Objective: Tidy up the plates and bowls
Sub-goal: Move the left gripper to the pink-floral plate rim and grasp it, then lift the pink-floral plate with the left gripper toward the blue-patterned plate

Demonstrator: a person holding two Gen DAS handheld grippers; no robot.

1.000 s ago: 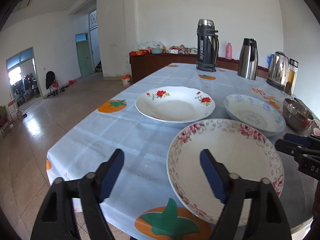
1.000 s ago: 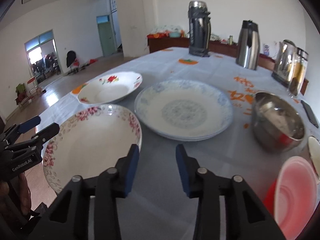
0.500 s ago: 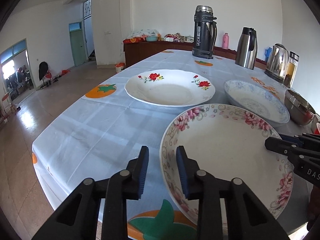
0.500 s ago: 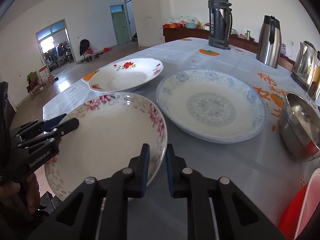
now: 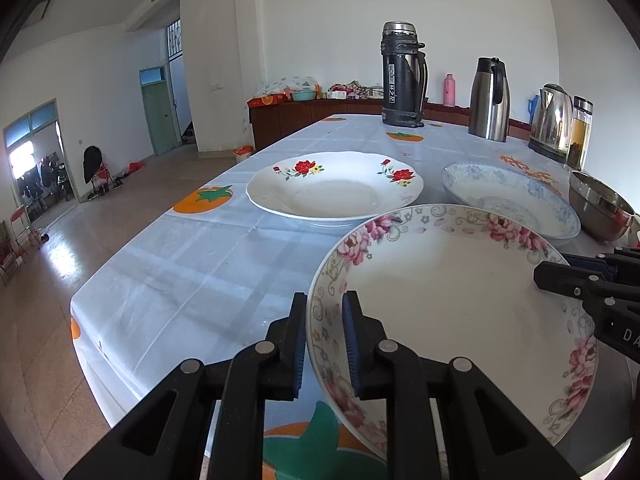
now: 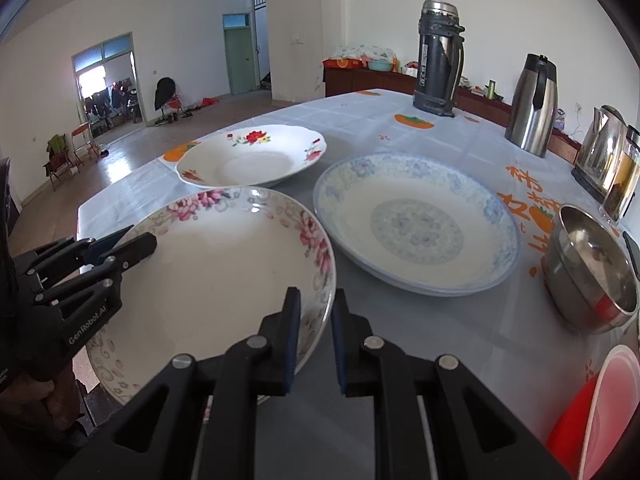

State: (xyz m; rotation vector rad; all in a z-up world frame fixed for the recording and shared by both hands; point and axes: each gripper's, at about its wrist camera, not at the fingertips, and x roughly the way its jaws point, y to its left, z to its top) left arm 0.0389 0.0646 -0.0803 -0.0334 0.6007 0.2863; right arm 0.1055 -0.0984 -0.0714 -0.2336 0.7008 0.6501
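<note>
My left gripper (image 5: 325, 340) clamped on near-left rim of pink-flowered plate (image 5: 452, 300). Plate spans between my two hands, at near table edge. My right gripper (image 6: 314, 330) pinched on opposite rim. Blue-patterned plate (image 6: 416, 224) just right, red-flowered plate (image 6: 252, 158) beyond. Lift must stay level, both hands together.

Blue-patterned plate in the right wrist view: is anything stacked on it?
No. The blue-patterned plate lies bare on the table, with the pink-flowered plate beside it, not on it.
</note>
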